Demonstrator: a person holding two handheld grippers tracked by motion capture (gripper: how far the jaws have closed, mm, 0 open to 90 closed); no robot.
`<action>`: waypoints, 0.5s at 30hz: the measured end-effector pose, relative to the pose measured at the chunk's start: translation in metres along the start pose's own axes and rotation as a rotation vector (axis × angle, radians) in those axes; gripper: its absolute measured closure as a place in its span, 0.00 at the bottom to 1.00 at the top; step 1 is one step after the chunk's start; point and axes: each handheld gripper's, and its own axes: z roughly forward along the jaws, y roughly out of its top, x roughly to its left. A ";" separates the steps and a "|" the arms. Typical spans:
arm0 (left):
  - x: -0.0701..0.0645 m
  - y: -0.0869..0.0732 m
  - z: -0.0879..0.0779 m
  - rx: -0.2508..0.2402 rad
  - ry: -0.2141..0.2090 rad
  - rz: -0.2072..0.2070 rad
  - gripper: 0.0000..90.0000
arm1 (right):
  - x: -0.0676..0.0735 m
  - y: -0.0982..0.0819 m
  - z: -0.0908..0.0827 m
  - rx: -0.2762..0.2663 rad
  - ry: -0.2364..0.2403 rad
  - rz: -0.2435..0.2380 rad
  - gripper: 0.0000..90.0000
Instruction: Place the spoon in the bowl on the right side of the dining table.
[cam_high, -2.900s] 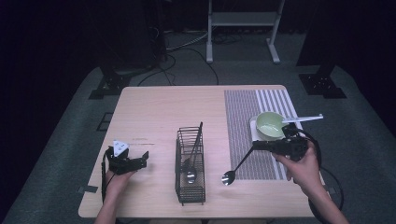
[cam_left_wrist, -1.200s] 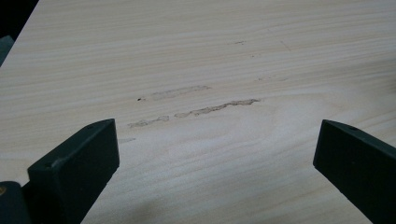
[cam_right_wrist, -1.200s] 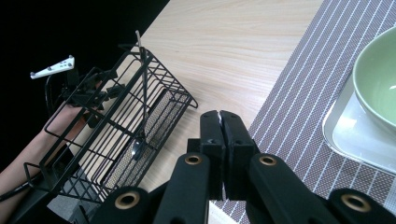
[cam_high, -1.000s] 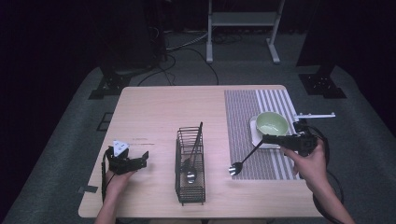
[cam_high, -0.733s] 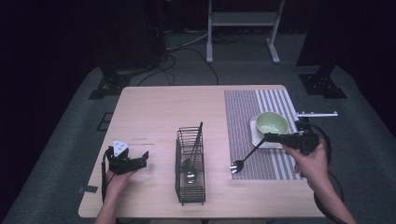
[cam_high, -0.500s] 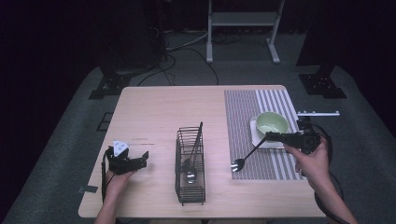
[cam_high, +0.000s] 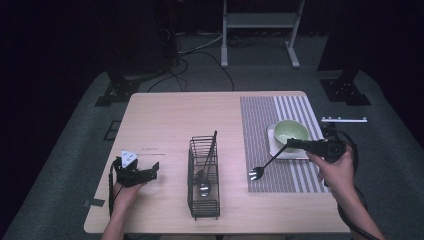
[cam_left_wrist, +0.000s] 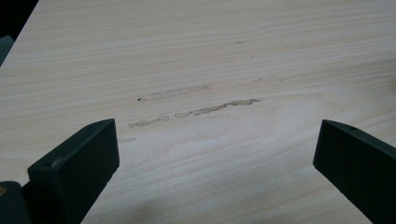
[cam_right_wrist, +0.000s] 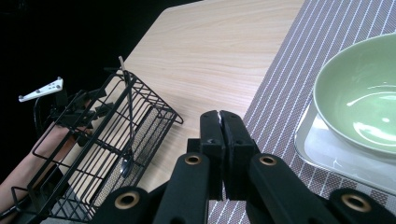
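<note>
Right gripper, fingers clamped on the fork above the placemat beside the bowl, placement outstanding; left gripper idle on the surface, fingers apart.

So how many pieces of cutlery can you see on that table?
2. A fork is gripped by the right gripper over the striped mat; a spoon stands in the wire basket. More could be hidden there.

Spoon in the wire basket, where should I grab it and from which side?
Grip the spoon by its handle tip, which leans out above the basket rim at the far end; come down from above, since wire walls block the sides.
</note>
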 end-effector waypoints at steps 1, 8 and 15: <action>0.000 0.000 0.000 0.000 0.000 0.000 0.00 | 0.000 0.000 0.000 -0.003 -0.001 0.001 0.98; 0.000 0.000 0.000 0.000 0.000 0.000 0.00 | -0.001 0.004 -0.002 -0.008 -0.007 -0.001 0.98; 0.000 0.000 0.000 -0.001 0.000 -0.001 0.00 | -0.001 0.007 -0.003 -0.015 -0.016 -0.003 0.98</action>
